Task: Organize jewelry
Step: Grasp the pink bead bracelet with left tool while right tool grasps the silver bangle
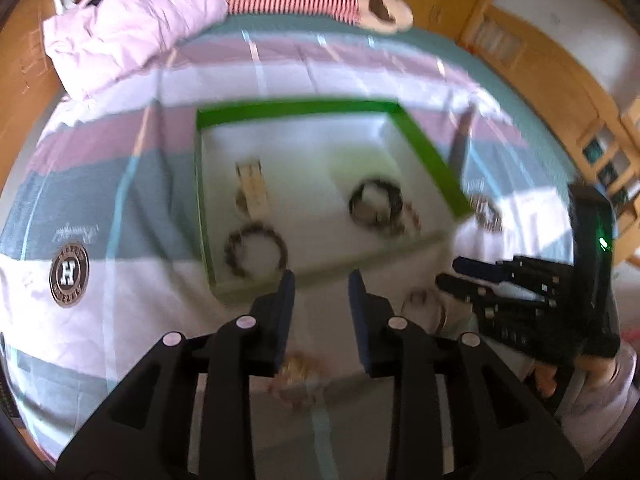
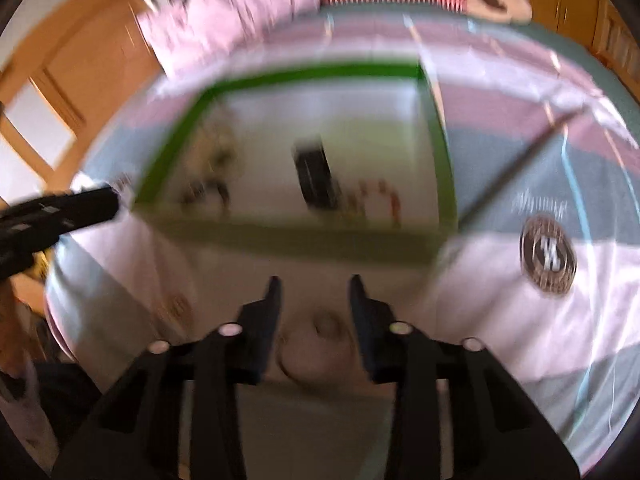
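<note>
Hovering over the striped bedspread, we hold both grippers parted and empty. A pale bracelet lies between the right gripper tips, a golden piece under the left gripper; the green-rimmed box waits just ahead. We should steady each tool, straddle one piece squarely, then close.

Green box wall rings tray (top open).

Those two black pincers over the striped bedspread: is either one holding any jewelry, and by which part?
Neither. The left gripper and the right gripper both stand open with nothing between their fingers, near the green-rimmed white box.
</note>
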Available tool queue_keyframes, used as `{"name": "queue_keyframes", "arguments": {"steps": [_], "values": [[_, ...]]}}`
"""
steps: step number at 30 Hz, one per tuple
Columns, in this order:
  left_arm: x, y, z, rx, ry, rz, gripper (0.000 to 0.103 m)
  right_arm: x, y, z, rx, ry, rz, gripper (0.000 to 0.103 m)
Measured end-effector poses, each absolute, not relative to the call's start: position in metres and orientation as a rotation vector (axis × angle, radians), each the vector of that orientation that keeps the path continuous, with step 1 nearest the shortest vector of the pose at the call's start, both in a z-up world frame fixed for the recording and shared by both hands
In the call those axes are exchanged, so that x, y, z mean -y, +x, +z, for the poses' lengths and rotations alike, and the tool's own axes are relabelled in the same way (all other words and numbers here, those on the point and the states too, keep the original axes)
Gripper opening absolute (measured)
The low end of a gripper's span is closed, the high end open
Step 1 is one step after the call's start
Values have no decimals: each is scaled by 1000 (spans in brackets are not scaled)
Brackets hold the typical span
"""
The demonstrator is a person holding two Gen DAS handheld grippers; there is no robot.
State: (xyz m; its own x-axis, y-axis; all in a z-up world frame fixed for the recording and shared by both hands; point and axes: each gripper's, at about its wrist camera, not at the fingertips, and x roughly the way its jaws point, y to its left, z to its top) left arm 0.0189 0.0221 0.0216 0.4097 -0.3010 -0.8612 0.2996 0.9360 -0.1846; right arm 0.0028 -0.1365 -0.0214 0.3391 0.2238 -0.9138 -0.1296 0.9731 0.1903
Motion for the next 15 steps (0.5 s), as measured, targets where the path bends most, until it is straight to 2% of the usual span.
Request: {"name": "queue_keyframes", "arguments": {"steps": [3,7,8,10,15], "values": [[-23,14,-2,-1183,22,-376,34,136,-1,-42,-1300,56,224,27],[-26,10,-25,-1284,30,-385,36,131,-4,-58,-1378,17,236,27],[-25,9,-31,-1315,30,-401,37,130,-3,-59,-1379,4,232,25],[-25,7,-39,-1349,35,-405,37,130,-3,-60,-1382,-7,232,15],[-35,4,-53,-1414,22,-394,35,133,-4,-62,-1383,4,243,14]]}}
